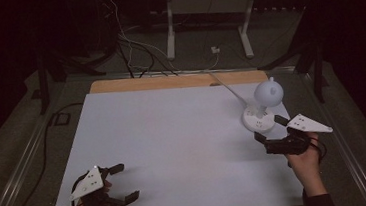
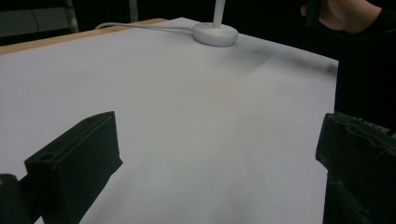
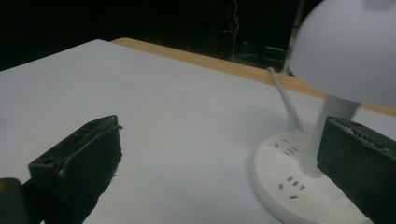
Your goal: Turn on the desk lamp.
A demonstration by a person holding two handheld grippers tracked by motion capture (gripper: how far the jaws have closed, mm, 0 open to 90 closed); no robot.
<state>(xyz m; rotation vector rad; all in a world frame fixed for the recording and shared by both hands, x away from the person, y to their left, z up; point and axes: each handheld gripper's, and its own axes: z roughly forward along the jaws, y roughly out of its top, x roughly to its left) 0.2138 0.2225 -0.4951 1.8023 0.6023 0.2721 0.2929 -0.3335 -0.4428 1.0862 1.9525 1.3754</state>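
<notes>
A small white desk lamp [image 1: 266,100] stands at the right of the white table top [image 1: 174,144]; it has a domed shade [image 3: 348,51] and a round base with socket slots [image 3: 289,186]. Its white cable [image 1: 224,85] runs back to the table's far edge. My right gripper [image 1: 268,129] is open just in front of the base, one jaw close to its right side, holding nothing. My left gripper [image 1: 125,181] is open near the front left corner, empty. The lamp base [image 2: 215,33] appears far off in the left gripper view.
A wooden strip [image 1: 169,81] borders the table's far edge. Beyond it are cables on the floor [image 1: 131,47] and a white frame's legs [image 1: 169,29]. The room around is dark. In the left gripper view, the person's other hand [image 2: 345,14] is at top right.
</notes>
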